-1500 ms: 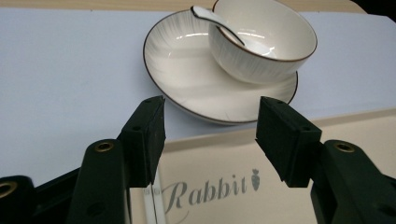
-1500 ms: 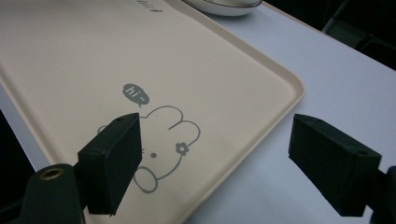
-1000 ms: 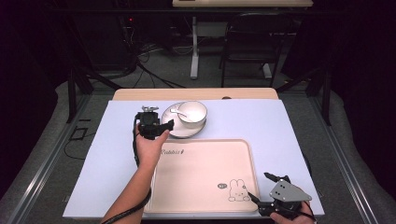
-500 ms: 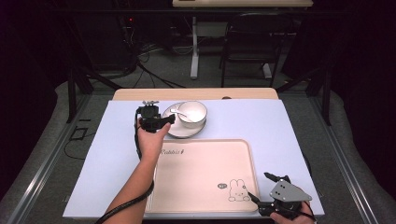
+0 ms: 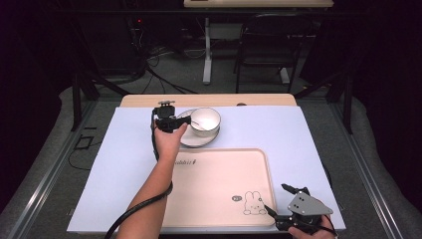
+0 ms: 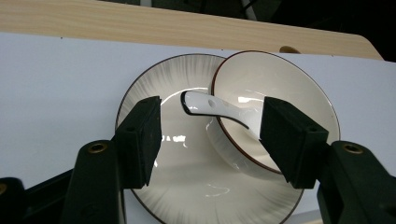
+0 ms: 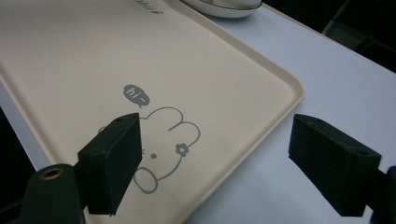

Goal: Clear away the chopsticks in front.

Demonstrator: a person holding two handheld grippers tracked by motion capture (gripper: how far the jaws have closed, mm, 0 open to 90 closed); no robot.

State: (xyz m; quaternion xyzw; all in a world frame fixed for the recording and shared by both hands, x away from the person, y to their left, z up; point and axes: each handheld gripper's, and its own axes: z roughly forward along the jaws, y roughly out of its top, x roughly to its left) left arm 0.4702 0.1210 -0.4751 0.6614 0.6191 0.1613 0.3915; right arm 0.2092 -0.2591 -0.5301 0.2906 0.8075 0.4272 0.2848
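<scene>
— Dark room all round: black floor, cables, a desk and chair legs at the back. What's lit is the table (image 5: 209,100), pale wood along its far edge, with a matte white sheet (image 5: 114,164) covering nearly all of it.

— And on the sheet?

— Biggest is the tray (image 5: 219,189), cream plastic, a rounded rectangle with a low raised lip. The right gripper view brings up its printed rabbit (image 7: 161,149) with a "hi" bubble (from the high view that's just a small grey mark near the tray's near right corner).

— Next down?

— A round glazed plate (image 6: 187,140) just beyond the tray's far edge, white with fine radiating lines and a dark rim. On its right side sits a glossy white bowl (image 6: 280,107), thin brown rim, tilted in the left gripper view. A white ceramic spoon (image 6: 210,105) lies in it, handle end out over the plate.

— The tongs?

— Left gripper (image 6: 210,135) is over the plate's left side, jaws wide apart with the spoon handle seen between them, gripping nothing. Right gripper (image 7: 219,163) hangs near the tray's near right corner, jaws spread wide, one over the rabbit, one over the sheet, empty.
</scene>
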